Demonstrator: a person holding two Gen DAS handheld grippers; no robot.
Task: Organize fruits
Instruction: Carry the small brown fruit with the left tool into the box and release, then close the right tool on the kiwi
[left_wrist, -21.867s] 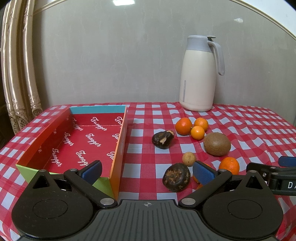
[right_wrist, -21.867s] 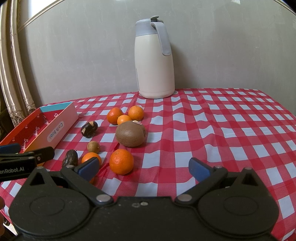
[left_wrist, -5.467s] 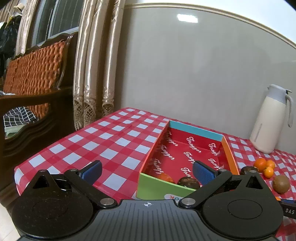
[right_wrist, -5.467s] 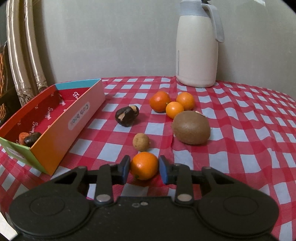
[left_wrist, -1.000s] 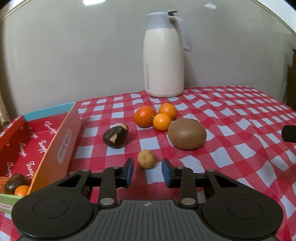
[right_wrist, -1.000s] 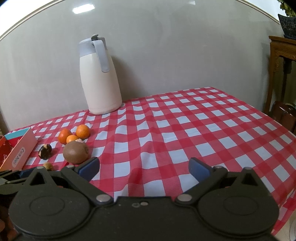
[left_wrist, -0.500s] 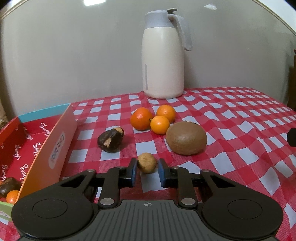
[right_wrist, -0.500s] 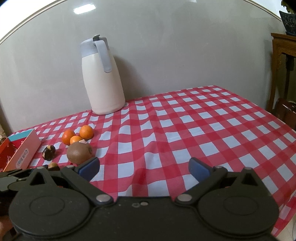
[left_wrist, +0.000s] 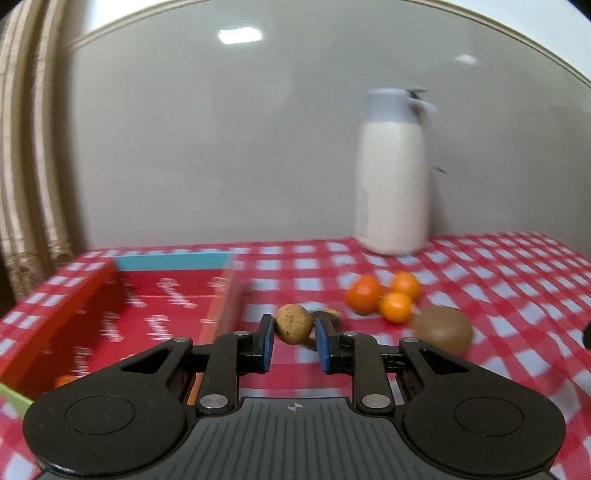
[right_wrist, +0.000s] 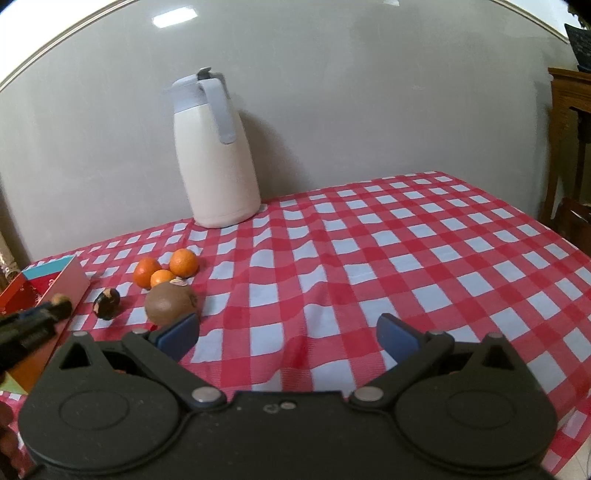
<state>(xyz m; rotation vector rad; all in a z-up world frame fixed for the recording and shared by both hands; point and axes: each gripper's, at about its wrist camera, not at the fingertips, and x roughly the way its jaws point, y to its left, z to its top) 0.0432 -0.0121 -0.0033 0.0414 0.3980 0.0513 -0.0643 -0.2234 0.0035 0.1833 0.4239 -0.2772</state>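
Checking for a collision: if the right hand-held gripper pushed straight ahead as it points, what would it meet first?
Probably just the checked tablecloth. The right hand-held gripper is open and empty; the kiwi lies left of its line, though depth is uncertain.

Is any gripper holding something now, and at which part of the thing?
The left gripper holds the small round brown fruit, its jaws pressing the fruit's two opposite sides. The right gripper stands open and holds nothing.

The bench wears a soft checked cloth (right_wrist: 369, 236) with small wrinkles. The jug (right_wrist: 218, 166) looks like smooth, matt plastic. The oranges (right_wrist: 183, 262) by the jug are shiny. The kiwi (right_wrist: 170, 302) looks dull and rough. The box (left_wrist: 155, 310) looks like shiny card.
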